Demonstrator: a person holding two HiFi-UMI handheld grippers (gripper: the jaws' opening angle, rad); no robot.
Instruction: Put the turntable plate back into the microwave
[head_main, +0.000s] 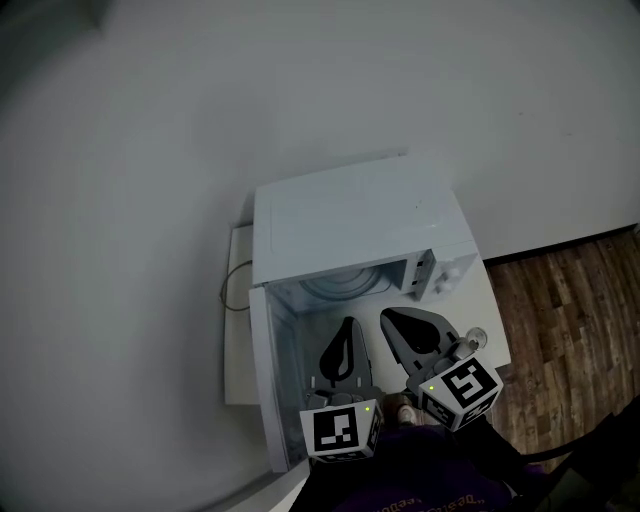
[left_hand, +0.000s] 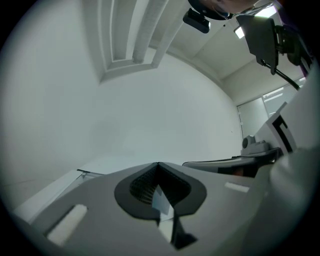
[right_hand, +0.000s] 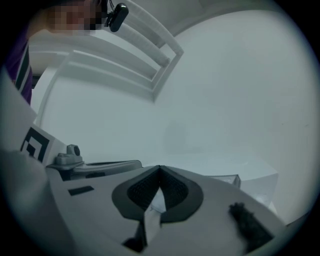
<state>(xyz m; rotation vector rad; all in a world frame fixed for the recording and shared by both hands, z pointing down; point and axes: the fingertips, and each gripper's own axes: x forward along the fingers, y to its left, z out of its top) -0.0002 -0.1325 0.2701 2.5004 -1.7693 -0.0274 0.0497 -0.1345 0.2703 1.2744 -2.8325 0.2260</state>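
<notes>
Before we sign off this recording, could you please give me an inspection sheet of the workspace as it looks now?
Surface: white table carrying the microwave; little of its top shows.
Job's things: white microwave, its door swung open at the left; the ribbed turntable plate appears to lie inside the cavity.
Clutter: nothing seen.
Grippers: left gripper and right gripper in front of the opening, fingers together, both empty.
Cables: thin dark wire looping beside the microwave's left side.
Surroundings: plain white wall; wooden floor at the right.
</notes>
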